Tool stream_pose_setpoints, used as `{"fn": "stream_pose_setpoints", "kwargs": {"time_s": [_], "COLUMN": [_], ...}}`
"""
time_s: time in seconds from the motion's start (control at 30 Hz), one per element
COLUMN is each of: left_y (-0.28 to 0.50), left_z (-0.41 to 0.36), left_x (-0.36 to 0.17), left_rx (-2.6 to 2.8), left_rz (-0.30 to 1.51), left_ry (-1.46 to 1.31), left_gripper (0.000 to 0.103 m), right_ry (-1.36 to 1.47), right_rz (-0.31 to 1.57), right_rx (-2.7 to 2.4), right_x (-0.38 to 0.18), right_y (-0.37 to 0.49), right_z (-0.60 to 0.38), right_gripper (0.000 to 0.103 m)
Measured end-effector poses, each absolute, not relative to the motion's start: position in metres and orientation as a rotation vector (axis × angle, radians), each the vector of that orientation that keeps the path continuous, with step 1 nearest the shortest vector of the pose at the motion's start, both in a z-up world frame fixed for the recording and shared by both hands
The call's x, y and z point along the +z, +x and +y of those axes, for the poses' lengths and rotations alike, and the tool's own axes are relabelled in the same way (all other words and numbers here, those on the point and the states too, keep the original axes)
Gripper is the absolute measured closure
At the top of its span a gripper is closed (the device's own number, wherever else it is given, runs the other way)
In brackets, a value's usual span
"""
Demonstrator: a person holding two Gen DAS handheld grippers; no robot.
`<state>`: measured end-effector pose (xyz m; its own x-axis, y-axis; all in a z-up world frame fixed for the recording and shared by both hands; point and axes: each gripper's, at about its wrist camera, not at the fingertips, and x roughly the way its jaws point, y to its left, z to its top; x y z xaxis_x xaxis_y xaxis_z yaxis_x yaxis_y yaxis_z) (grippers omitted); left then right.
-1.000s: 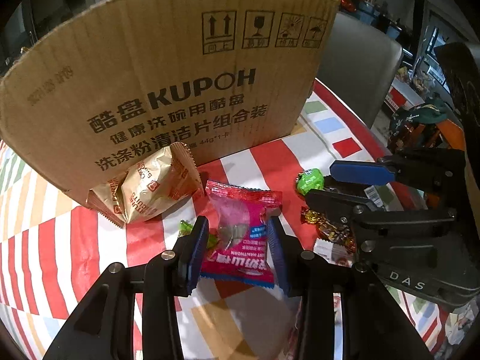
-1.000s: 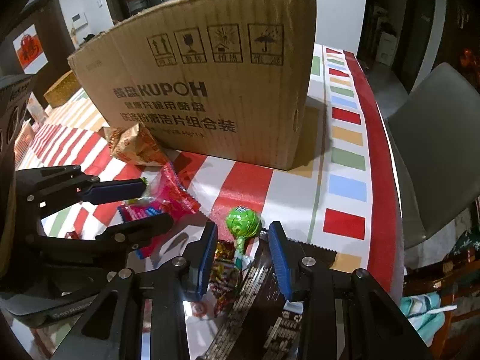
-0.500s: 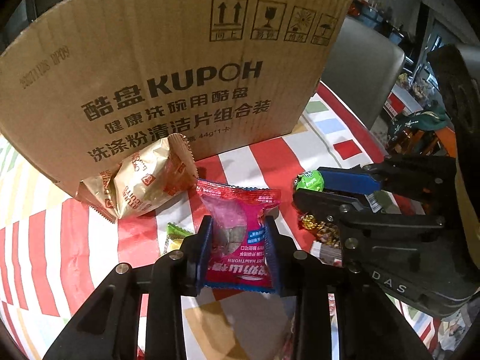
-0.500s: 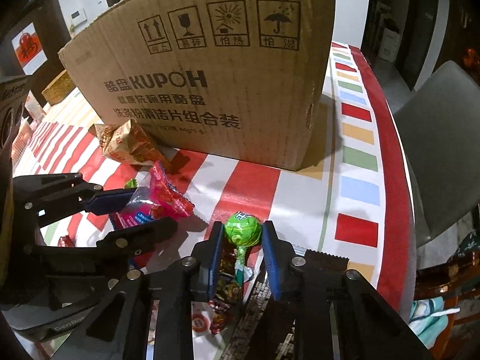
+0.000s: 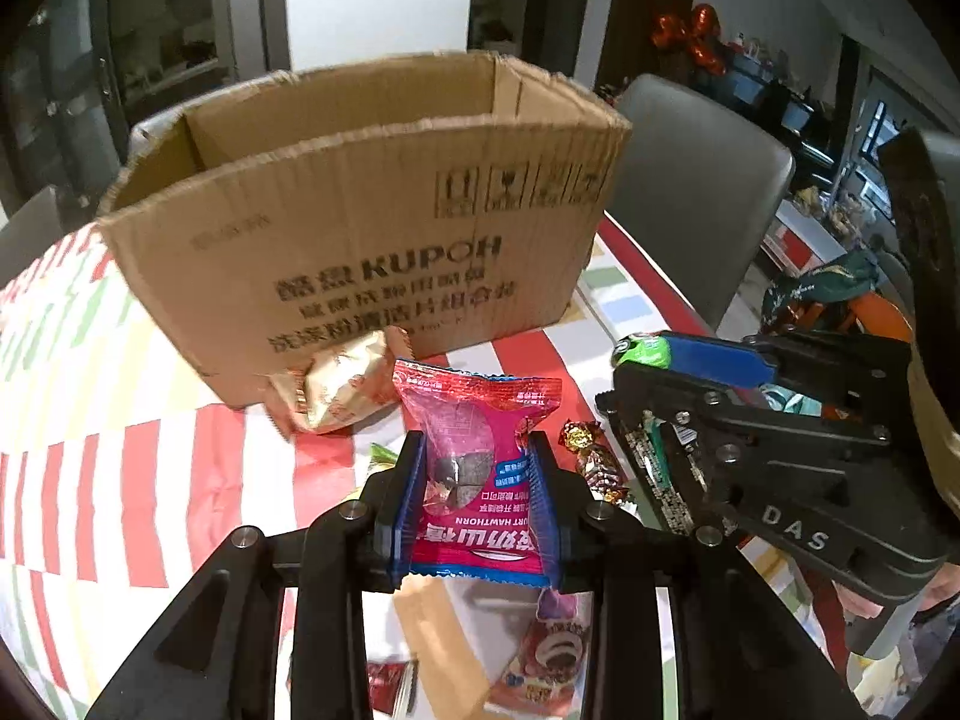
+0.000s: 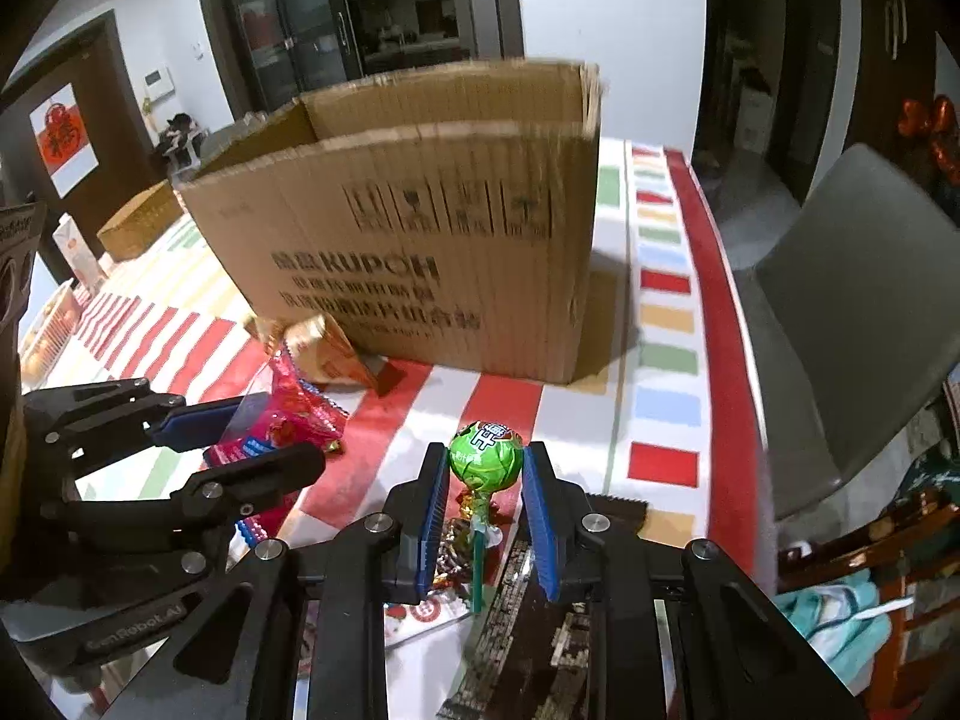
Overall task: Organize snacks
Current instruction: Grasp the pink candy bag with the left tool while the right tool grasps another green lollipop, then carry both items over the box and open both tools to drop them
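Note:
My left gripper (image 5: 477, 450) is shut on a pink hawthorn snack packet (image 5: 474, 420) and holds it up above the table. It also shows in the right wrist view (image 6: 276, 426). My right gripper (image 6: 487, 462) is shut on a green lollipop (image 6: 486, 455), lifted off the table, stick pointing down. The lollipop head also shows in the left wrist view (image 5: 642, 350). An open cardboard box (image 5: 372, 228) stands behind both on the striped tablecloth (image 5: 150, 468); its inside looks empty as far as visible.
A gold-orange snack bag (image 5: 342, 384) leans against the box front. A gold-wrapped candy (image 5: 591, 450) and several other snack packs (image 5: 546, 654) lie on the table below the grippers. Grey chairs (image 6: 858, 312) stand at the table's right edge.
Both grippers have risen from the table with their snacks held, the packet and the lollipop. The box's open top has come into view.

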<state>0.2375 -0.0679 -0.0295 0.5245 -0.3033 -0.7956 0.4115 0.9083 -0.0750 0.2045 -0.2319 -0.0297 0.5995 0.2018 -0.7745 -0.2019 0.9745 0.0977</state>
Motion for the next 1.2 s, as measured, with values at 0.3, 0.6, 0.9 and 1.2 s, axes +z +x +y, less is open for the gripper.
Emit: {"fn": "stream_pose_setpoints", "kwargs": {"time_s": [0.3,0.6,0.9,1.2], "left_y": [0.219,0.212,0.222,0.255], "left_z": [-0.059,-0.055,-0.05,-0.046], "left_x": [0.011,0.055,0.092,0.113], "left_rx": [-0.408,-0.385,-0.362,-0.343], "left_rz": [0.842,0.752,0.666,0.638], "left_ry": [0.088,0.091,0.097,0.114], "left_gripper": [0.07,0.07,0.07,0.07], "right_ry": [-0.023,-0.041,-0.031,-0.035], "right_rz": [0.791,0.694,0.613,0.589], "right_rx": [0.246,0.265,0.267,0.265], "right_x": [0.017,0.055,0.093,0.116], "right_y": [0.177,0.165,0.174,0.202], "right_z": [-0.233,-0.225,-0.221,-0.216], "right_gripper": [0.077,0.077,0.077,0.076]}}
